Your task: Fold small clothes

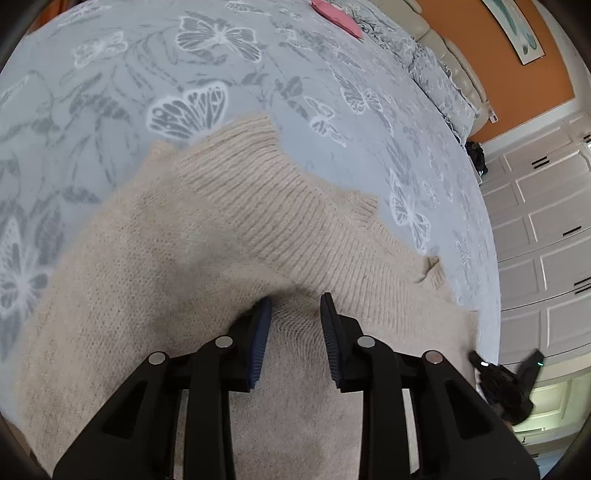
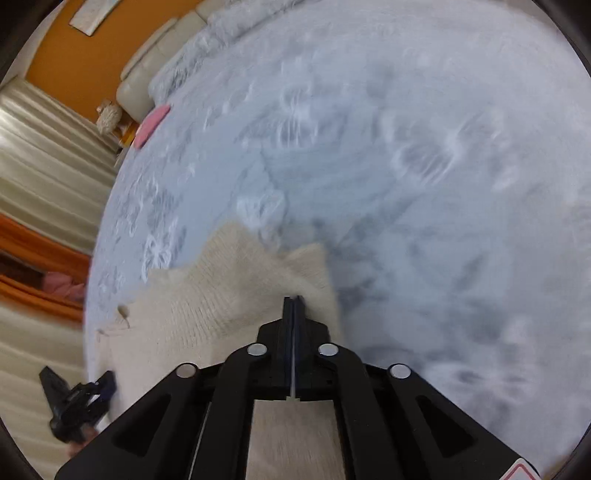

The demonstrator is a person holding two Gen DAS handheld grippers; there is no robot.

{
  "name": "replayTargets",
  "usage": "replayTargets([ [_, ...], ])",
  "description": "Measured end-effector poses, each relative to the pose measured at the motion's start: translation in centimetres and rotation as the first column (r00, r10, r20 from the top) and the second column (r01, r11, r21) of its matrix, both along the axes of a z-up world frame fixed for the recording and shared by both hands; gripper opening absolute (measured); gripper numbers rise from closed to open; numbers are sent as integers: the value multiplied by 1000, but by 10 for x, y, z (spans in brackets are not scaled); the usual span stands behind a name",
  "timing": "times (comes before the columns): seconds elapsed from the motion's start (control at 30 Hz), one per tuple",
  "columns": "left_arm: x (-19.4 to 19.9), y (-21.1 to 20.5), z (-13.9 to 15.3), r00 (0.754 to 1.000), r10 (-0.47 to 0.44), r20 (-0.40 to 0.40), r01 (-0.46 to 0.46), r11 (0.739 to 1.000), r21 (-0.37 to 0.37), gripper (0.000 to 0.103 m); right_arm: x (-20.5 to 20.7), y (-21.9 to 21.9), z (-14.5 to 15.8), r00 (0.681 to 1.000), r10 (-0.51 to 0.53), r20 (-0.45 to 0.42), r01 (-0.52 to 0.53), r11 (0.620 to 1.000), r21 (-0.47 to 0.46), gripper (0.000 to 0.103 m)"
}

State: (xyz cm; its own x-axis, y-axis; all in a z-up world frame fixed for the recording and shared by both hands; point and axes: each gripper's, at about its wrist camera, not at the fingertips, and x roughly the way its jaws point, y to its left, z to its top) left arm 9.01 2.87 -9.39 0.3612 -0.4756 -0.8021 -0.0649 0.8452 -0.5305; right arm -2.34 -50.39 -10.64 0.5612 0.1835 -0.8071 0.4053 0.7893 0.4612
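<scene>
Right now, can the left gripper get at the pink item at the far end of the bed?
Probably not without travelling. The left gripper sits low over the beige sweater; the pink item lies far across the bedspread. Nothing blocks the path, only distance.

sweater point(image 1: 236, 221): fuzzy ribbed knit | bedspread point(image 1: 110, 74): printed matt cloth, seemingly smooth | tool point(image 1: 295, 314): matt black plastic

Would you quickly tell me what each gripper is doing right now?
Left gripper: open, a bunch of beige sweater between its fingers.
Right gripper: shut; hold unclear.
</scene>
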Motion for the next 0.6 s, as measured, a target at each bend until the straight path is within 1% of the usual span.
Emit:
replayTargets([
  [0.03,-2,0,3,1000,4,4,-4,1000,3,28,-5,12,16,998,50,48,-48,998,-38,12],
  [0.07,-8,0,8,1000,12,13,-12,1000,4,29,-5,20,22,994,75,74,-72,996,-49,12],
  [0.1,-13,0,15,999,26,27,-26,1000,10,36,-6,30,23,990,112,91,-108,993,-56,11],
  [0.13,-19,4,21,998,52,43,-53,998,23,44,0,35,9,989,142,35,-139,988,-70,10],
  [0.17,-23,10,25,996,72,50,-73,997,30,47,11,37,-6,989,144,-30,-146,986,-80,3],
  [0.2,-26,14,26,996,80,50,-82,996,33,48,14,34,-23,989,127,-78,-132,989,-63,0],
  [0.23,-29,22,28,995,90,44,-92,995,46,49,9,30,-20,995,93,-45,-95,995,-39,1],
  [0.27,-33,32,28,994,106,32,-108,991,77,49,5,31,-14,996,76,-37,-77,996,-34,2],
  [0.3,-35,41,29,993,119,26,-121,989,89,49,1,35,-1,998,64,-28,-65,997,-50,9],
  [0.33,-41,54,30,989,144,23,-146,986,86,52,-6,42,14,998,63,-1,-63,995,-78,15],
  [0.37,-46,66,30,985,169,22,-170,983,72,57,-11,51,22,998,65,17,-63,994,-95,15],
  [0.4,-54,82,28,975,220,12,-220,974,53,70,-19,64,32,995,89,38,-85,992,-96,16],
  [0.43,-60,97,23,961,276,-9,-275,961,40,76,-24,73,36,992,115,48,-110,990,-87,16],
  [0.47,-64,106,17,950,310,-38,-309,951,26,76,-32,88,39,987,148,58,-144,987,-76,16],
  [0.53,-71,120,2,931,348,-111,-350,937,-2,76,-35,111,32,979,197,51,-194,980,-53,16],
  [0.57,-75,123,-8,921,359,-150,-367,930,-32,76,-39,118,31,973,225,44,-223,974,-40,16],
  [0.6,-78,122,-10,920,359,-156,-371,927,-50,76,-35,134,25,966,255,31,-254,966,-34,16],
])
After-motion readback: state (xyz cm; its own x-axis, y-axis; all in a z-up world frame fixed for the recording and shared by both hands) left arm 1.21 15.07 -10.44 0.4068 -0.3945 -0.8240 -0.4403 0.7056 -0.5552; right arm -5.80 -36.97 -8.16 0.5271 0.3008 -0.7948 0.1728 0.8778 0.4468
